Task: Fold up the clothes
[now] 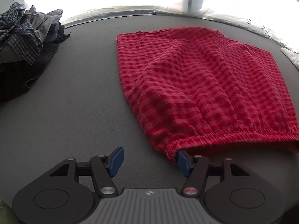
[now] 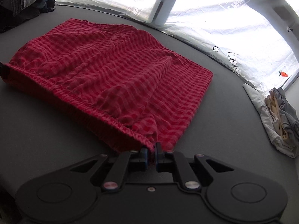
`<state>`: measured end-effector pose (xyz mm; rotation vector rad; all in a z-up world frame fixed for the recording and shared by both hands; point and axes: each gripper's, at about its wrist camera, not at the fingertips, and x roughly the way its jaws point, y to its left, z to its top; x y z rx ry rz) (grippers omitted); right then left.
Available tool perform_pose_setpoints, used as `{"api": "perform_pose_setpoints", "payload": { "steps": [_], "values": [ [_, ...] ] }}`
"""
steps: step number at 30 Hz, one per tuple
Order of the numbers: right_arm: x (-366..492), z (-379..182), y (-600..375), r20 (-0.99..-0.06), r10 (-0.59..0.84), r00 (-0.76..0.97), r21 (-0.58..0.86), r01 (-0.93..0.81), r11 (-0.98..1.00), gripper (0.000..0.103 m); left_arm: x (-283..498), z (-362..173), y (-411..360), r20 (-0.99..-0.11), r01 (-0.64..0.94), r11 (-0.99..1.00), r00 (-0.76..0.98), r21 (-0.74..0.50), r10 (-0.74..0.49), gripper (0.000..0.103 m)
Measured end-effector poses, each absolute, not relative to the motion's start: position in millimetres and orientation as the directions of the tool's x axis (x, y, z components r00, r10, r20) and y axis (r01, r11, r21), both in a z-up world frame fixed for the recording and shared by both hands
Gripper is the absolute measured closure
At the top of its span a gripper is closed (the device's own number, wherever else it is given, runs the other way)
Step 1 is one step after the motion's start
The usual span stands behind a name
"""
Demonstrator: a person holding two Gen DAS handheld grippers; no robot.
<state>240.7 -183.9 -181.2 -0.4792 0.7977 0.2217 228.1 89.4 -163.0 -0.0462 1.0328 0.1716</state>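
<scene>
Red checked shorts [image 1: 196,78] with an elastic waistband lie spread on the grey table [image 1: 74,102]. They also show in the right wrist view [image 2: 115,71]. My left gripper [image 1: 150,161] is open just before the waistband's left corner; its right blue pad [image 1: 184,161] touches the corner, the left pad [image 1: 116,160] is over bare table. My right gripper [image 2: 151,155] is shut on the waistband's right corner, and cloth bunches between its blue pads.
A heap of dark and plaid clothes [image 1: 26,43] lies at the table's far left, also in the right wrist view [image 2: 22,0]. A small stack of pale and grey folded clothes [image 2: 280,119] lies at the right edge. A bright printed sheet [image 2: 224,24] hangs behind the table.
</scene>
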Motion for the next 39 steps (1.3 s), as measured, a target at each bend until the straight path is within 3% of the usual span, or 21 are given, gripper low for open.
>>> {"api": "perform_pose_setpoints", "payload": {
  "steps": [5,9,11,13,17,22,28,32,39],
  "values": [
    [245,-189,-188,-0.771,0.006,0.636,-0.28,-0.348,0.895,0.093,223,-174,91,-0.892,-0.165,0.986,0.443,0.016,0.088,0.036],
    [253,-178,-188,-0.786,-0.032,0.618,-0.286,-0.317,0.904,0.066,222,-168,108,-0.888,-0.222,0.967,0.46,-0.123,-0.008,0.034],
    [254,-167,-196,-0.803,0.0,0.596,-0.217,-0.293,0.931,0.061,221,-158,117,-0.868,-0.237,0.952,0.493,-0.194,-0.054,0.031],
    [258,-154,-205,-0.819,0.062,0.57,-0.108,-0.259,0.96,0.048,221,-149,121,-0.852,-0.235,0.947,0.519,-0.217,-0.066,0.029],
    [259,-135,-212,-0.801,0.135,0.583,-0.001,-0.227,0.974,0.048,220,-132,124,-0.819,-0.205,0.942,0.563,-0.265,-0.108,0.024],
    [263,-127,-213,-0.758,0.171,0.629,0.071,-0.181,0.981,0.048,232,-142,111,-0.847,-0.195,0.969,0.531,-0.154,-0.027,0.022],
    [279,-165,-207,-0.862,0.071,0.502,0.0,-0.14,0.99,0.05,243,-173,106,-0.912,-0.202,0.979,0.406,-0.029,0.057,0.022],
    [278,-167,-212,-0.874,0.094,0.476,0.046,-0.11,0.993,0.05,247,-173,123,-0.917,-0.276,0.956,0.398,-0.101,0.018,0.022],
    [290,-140,-221,-0.799,0.076,0.596,0.057,-0.051,0.997,0.051,260,-145,140,-0.876,-0.354,0.926,0.479,-0.129,0.062,0.022]
  ]
}}
